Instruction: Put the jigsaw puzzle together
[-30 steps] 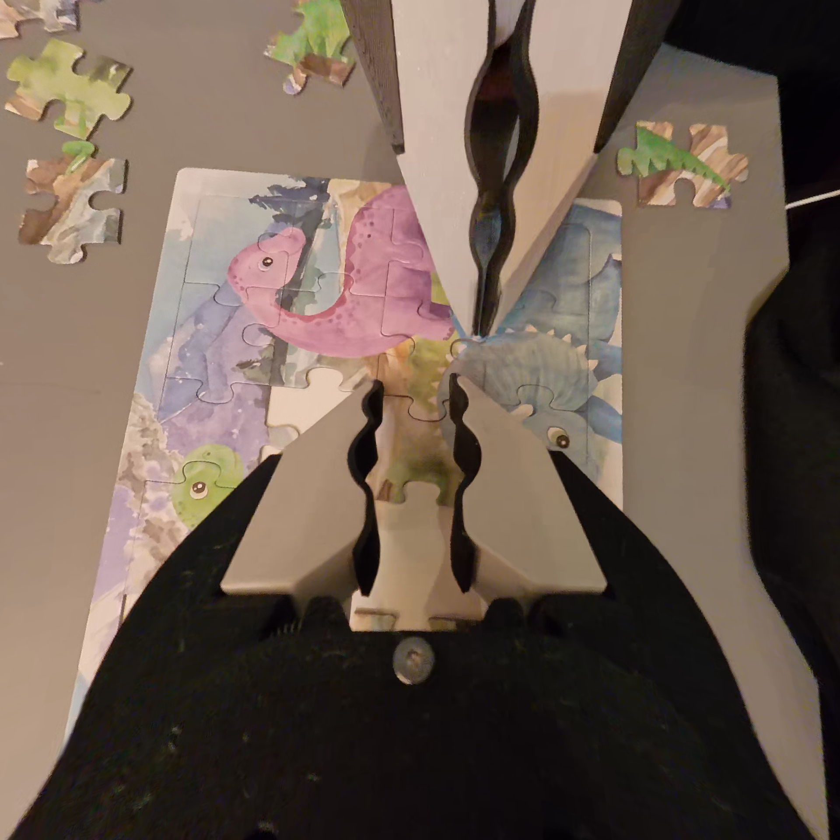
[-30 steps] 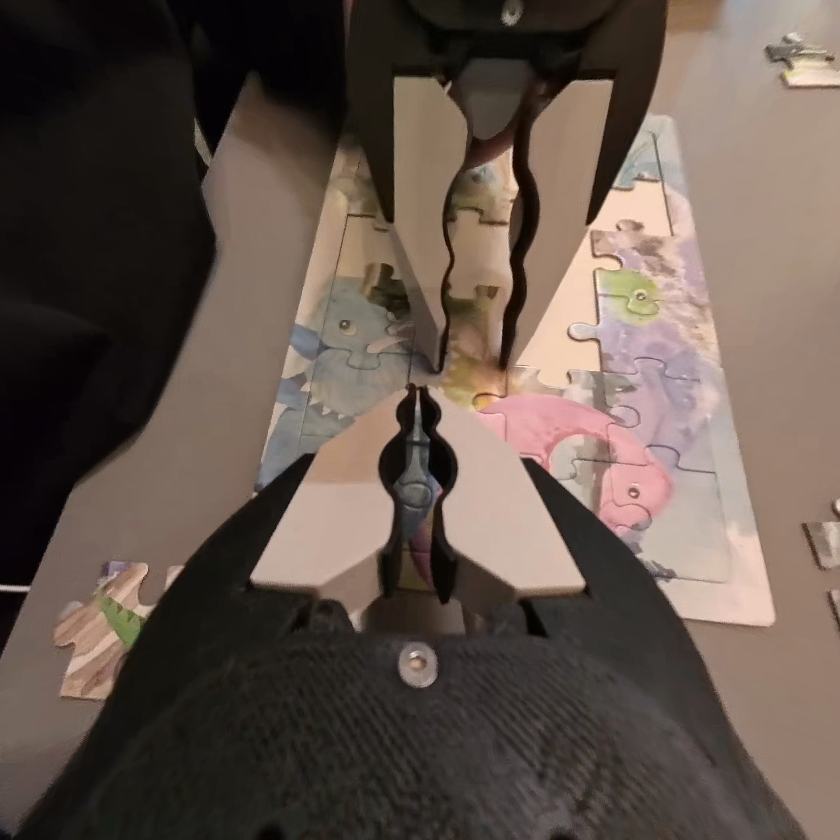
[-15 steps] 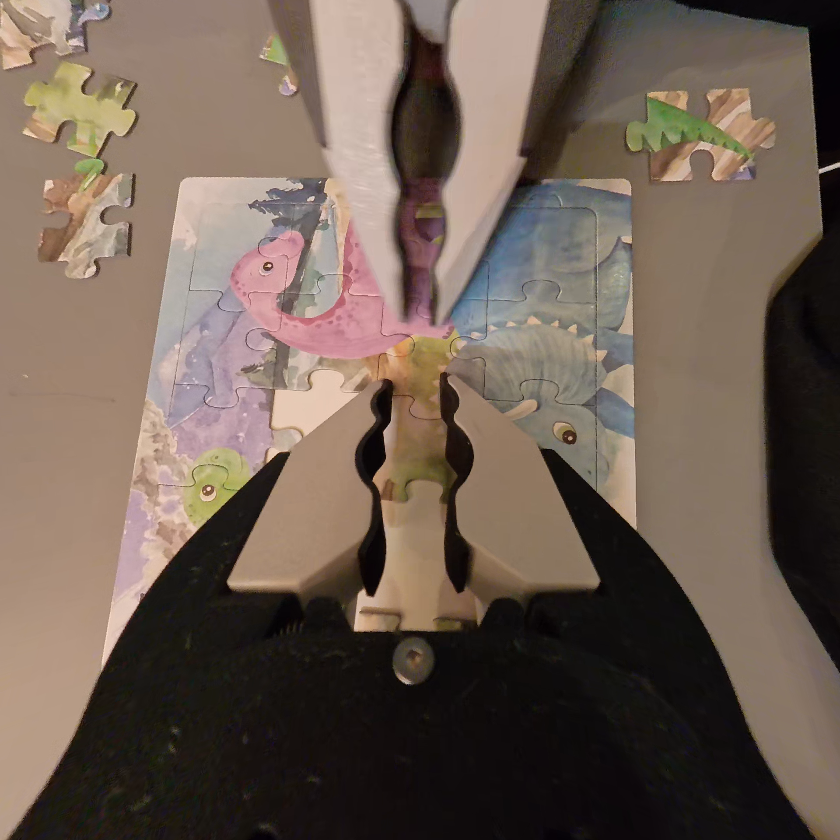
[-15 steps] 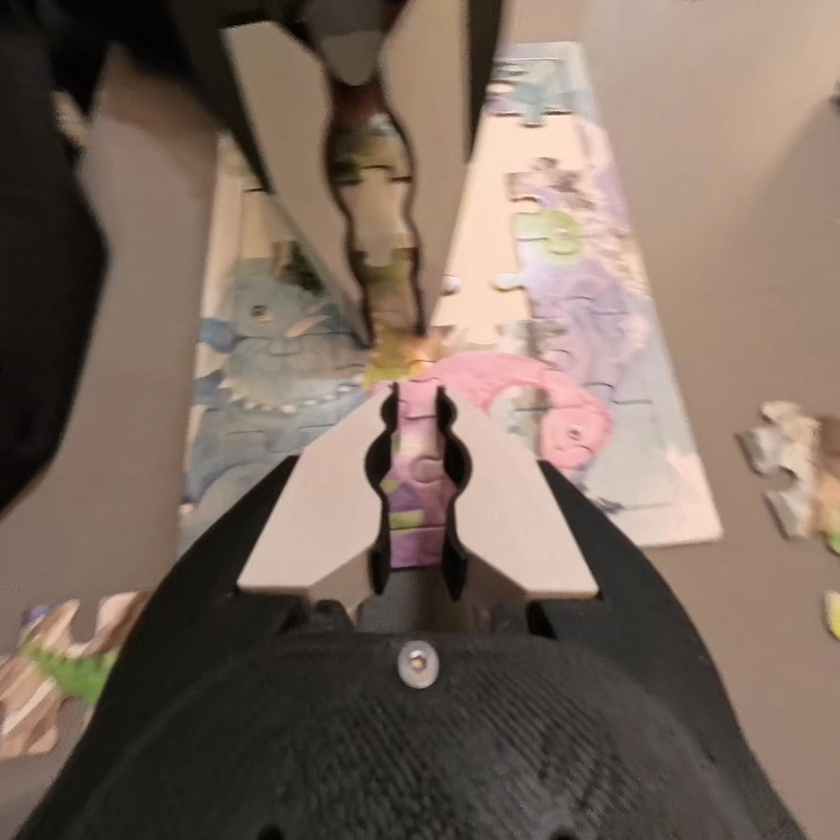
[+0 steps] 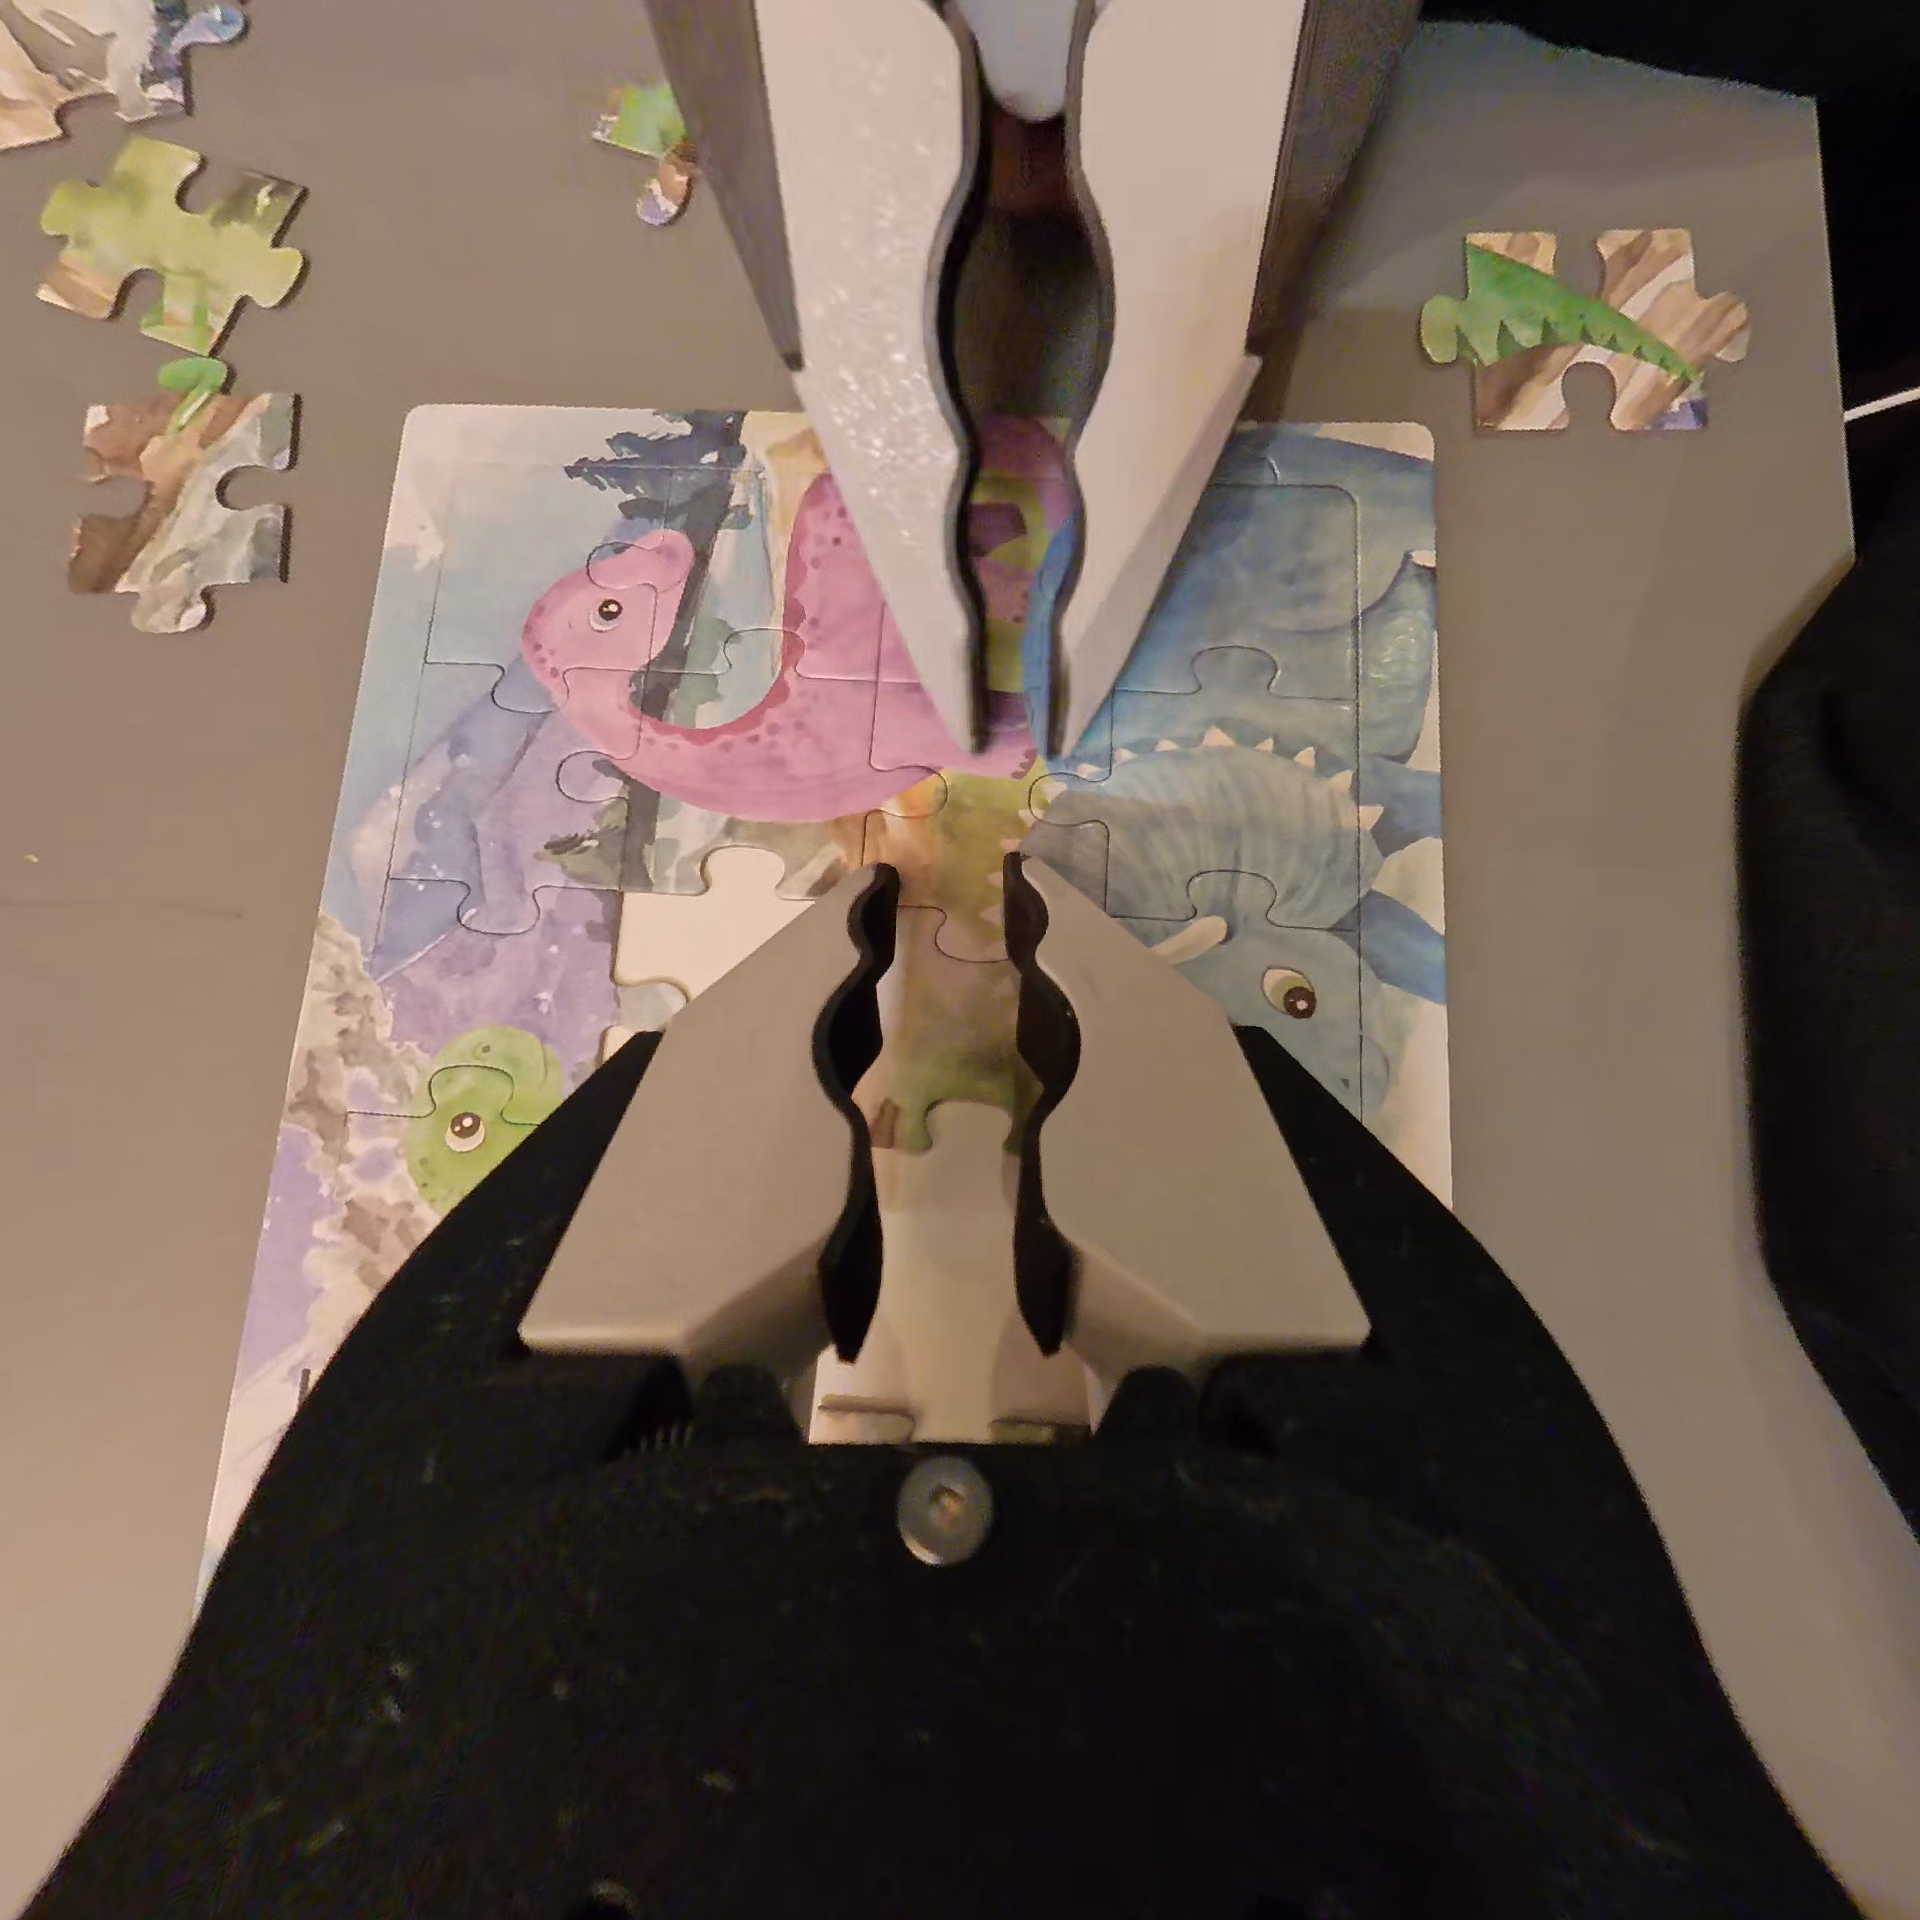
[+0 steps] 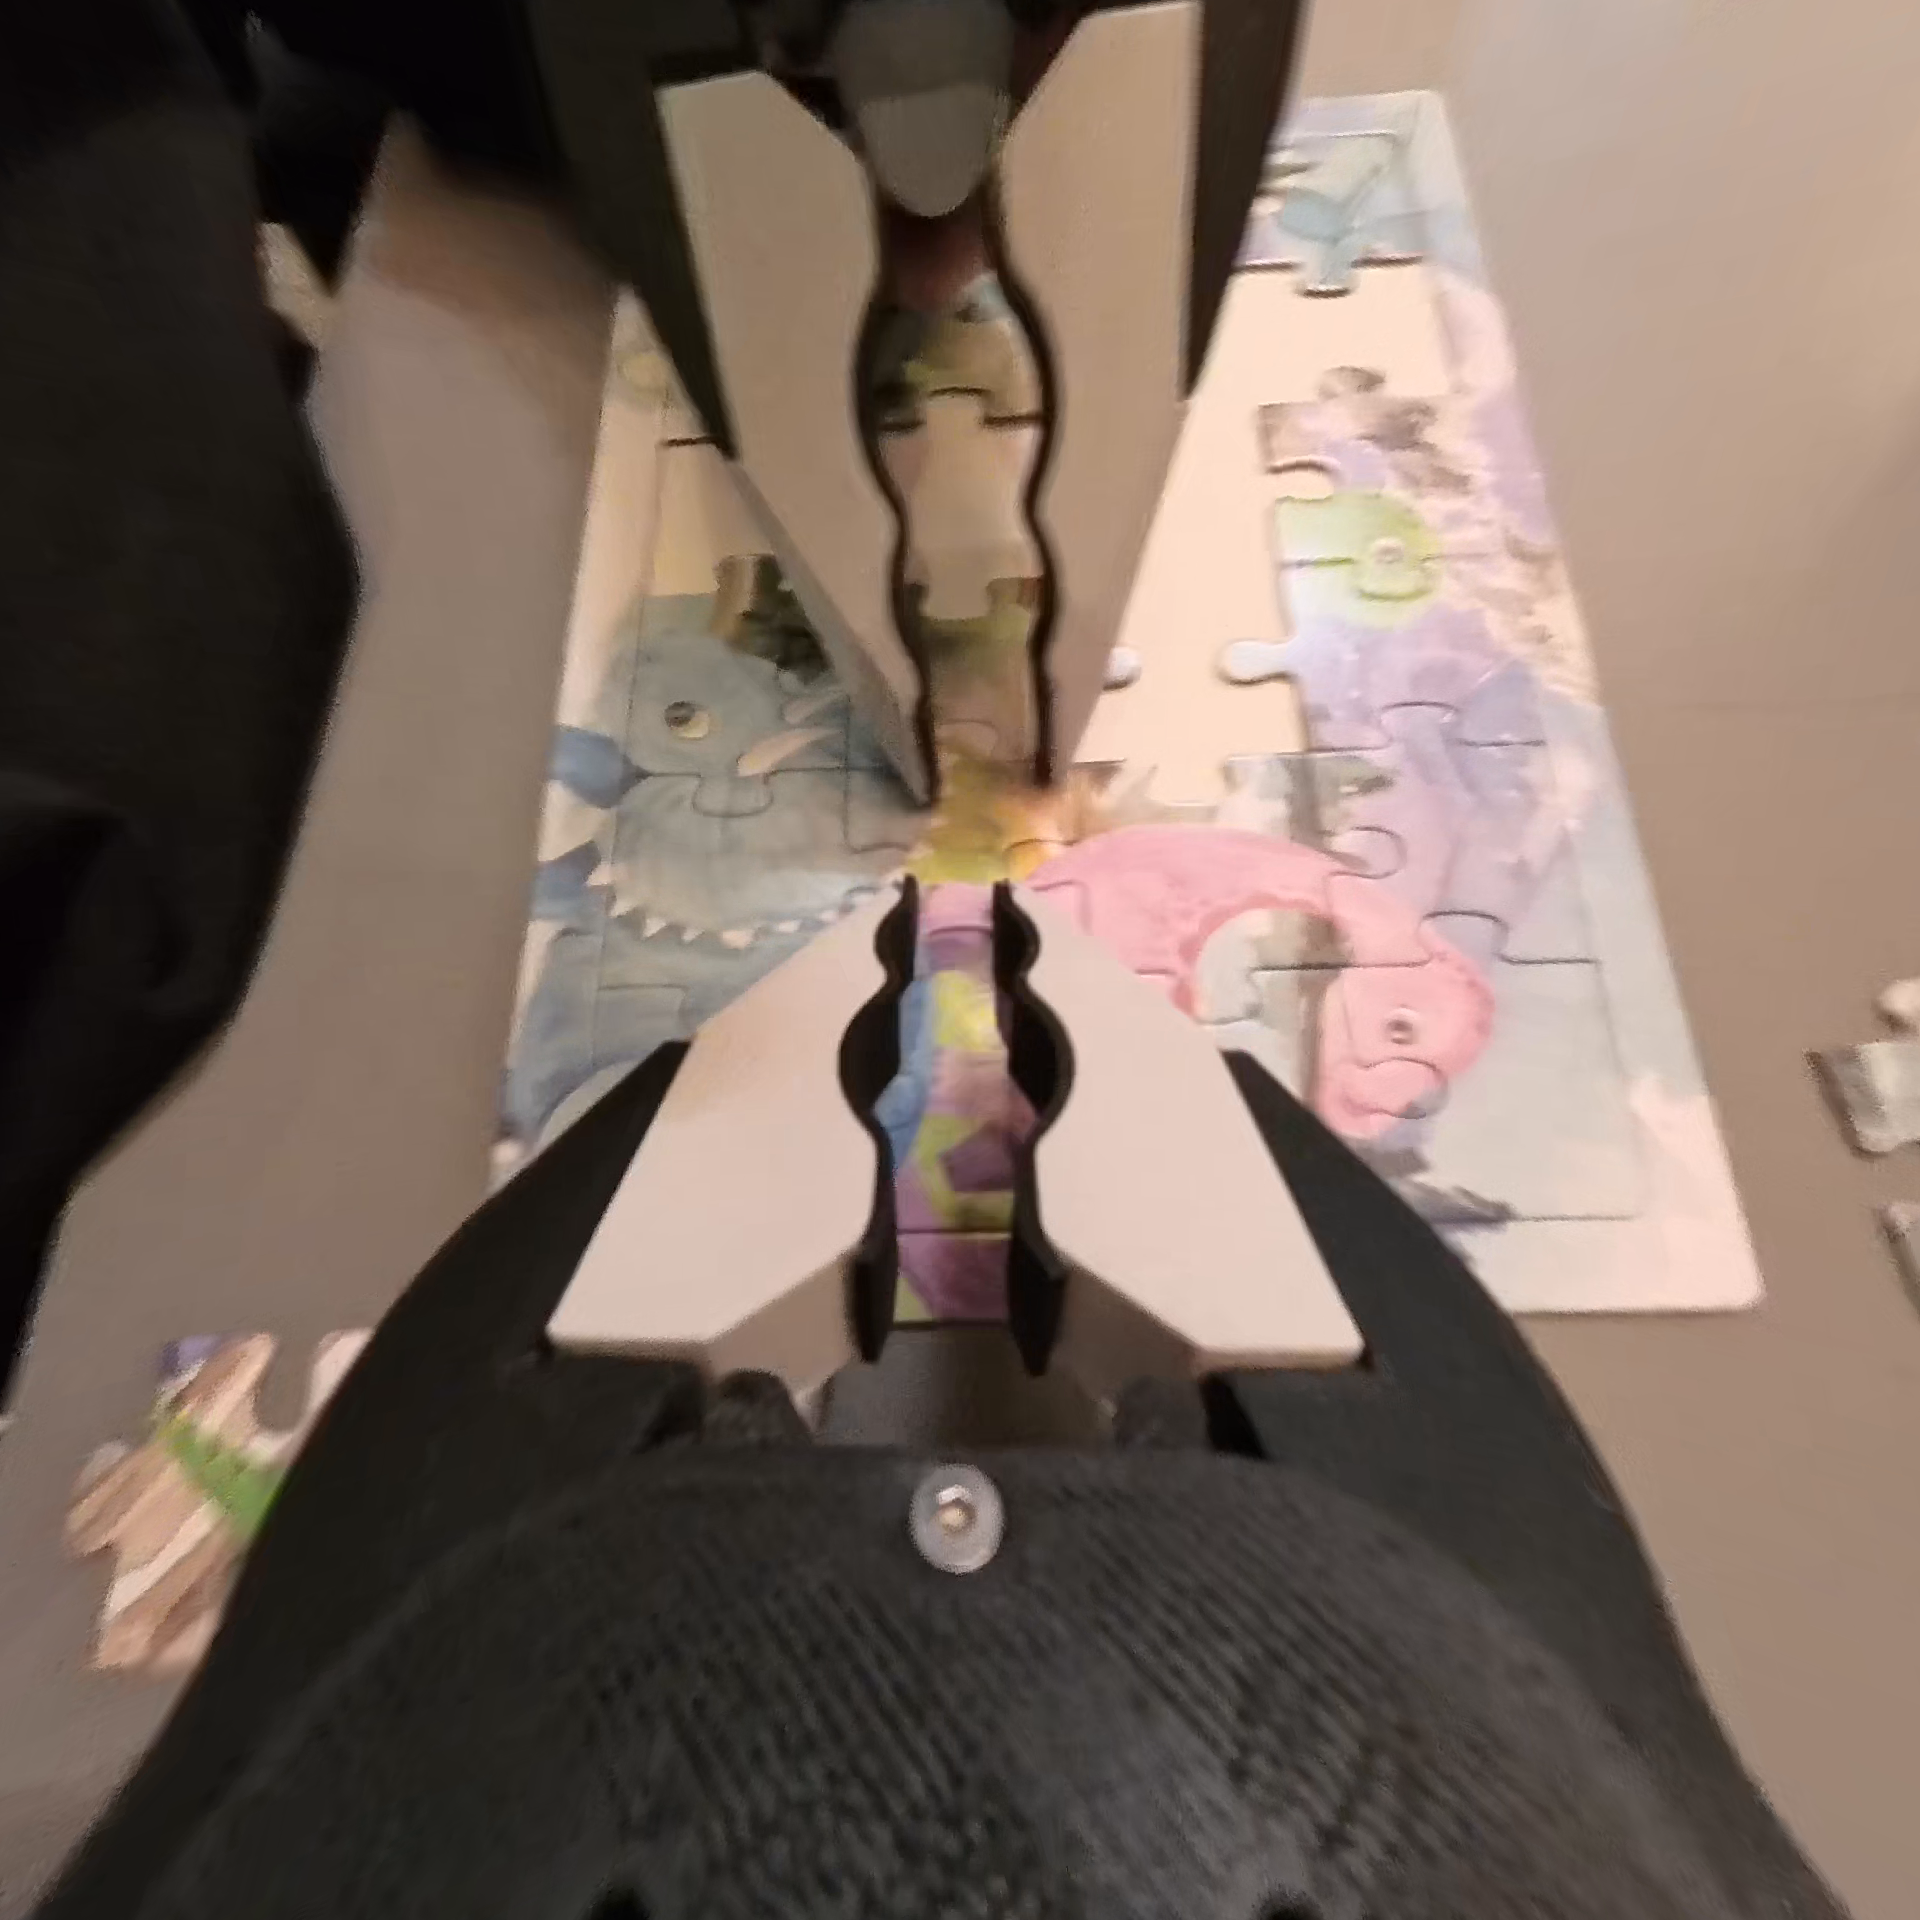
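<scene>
The puzzle (image 5: 727, 644) lies flat on the grey table (image 5: 187, 810), a watercolour of pink, blue and green dinosaurs with bare gaps in its near half. Loose pieces (image 5: 171, 244) lie beside it. No writing is legible. The left gripper (image 5: 940, 878) hovers over it, fingers apart, empty. The right gripper (image 6: 954, 891), pinched together a second ago, now stands slightly parted and seemingly empty, though its view is blurred.

Left gripper (image 5: 943, 878): grey fingers (image 5: 727, 1132) with black wavy pads, parted by a moderate gap, nothing between them, pointed forward and down. Right gripper (image 6: 954, 894): same build, fingers (image 6: 727, 1143) parted by a narrower gap, empty, facing the left gripper tip to tip, tips close but apart.
</scene>
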A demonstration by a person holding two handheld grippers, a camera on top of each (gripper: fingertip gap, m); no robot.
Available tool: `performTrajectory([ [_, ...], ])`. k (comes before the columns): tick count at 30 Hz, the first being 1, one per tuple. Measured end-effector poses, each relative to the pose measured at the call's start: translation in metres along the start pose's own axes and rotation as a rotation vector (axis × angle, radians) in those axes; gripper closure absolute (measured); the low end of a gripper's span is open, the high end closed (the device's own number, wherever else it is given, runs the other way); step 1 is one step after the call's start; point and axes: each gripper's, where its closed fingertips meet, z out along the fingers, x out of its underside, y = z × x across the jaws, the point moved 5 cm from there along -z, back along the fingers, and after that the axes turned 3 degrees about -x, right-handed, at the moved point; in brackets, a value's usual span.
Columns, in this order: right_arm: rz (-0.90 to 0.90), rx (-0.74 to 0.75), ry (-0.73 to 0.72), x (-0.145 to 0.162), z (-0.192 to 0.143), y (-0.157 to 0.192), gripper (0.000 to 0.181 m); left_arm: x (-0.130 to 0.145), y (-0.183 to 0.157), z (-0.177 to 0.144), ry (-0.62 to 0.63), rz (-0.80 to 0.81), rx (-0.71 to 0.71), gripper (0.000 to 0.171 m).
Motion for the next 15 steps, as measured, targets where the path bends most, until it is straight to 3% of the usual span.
performTrajectory([
  [2,0.019,0.113,-0.003,-0.001,0.0,-0.014,0.14,0.0,0.0,0.0,-0.001,-0.001,0.002,0.151],
  [3,0.037,0.101,-0.003,-0.001,-0.001,-0.015,0.138,0.0,0.0,0.0,-0.002,-0.002,0.003,0.151],
  [5,0.026,-0.016,-0.003,0.0,-0.001,-0.002,0.165,0.0,0.0,0.0,-0.003,-0.004,0.004,0.151],
  [7,0.005,-0.006,0.002,0.001,-0.001,0.0,0.174,0.0,0.0,0.0,-0.003,-0.001,0.003,0.151],
  [10,0.037,0.141,-0.004,0.001,-0.004,-0.02,0.132,0.0,0.0,0.0,-0.003,-0.001,0.003,0.151],
  [13,0.005,-0.033,0.003,0.003,-0.003,0.001,0.175,0.0,0.0,0.0,-0.002,0.0,0.002,0.151],
  [14,-0.018,-0.021,0.004,0.002,-0.002,0.002,0.178,0.0,0.0,0.0,-0.002,0.002,0.0,0.151],
  [15,-0.031,0.03,0.001,0.001,-0.002,-0.002,0.167,0.0,0.0,0.0,-0.002,0.003,-0.001,0.151],
])
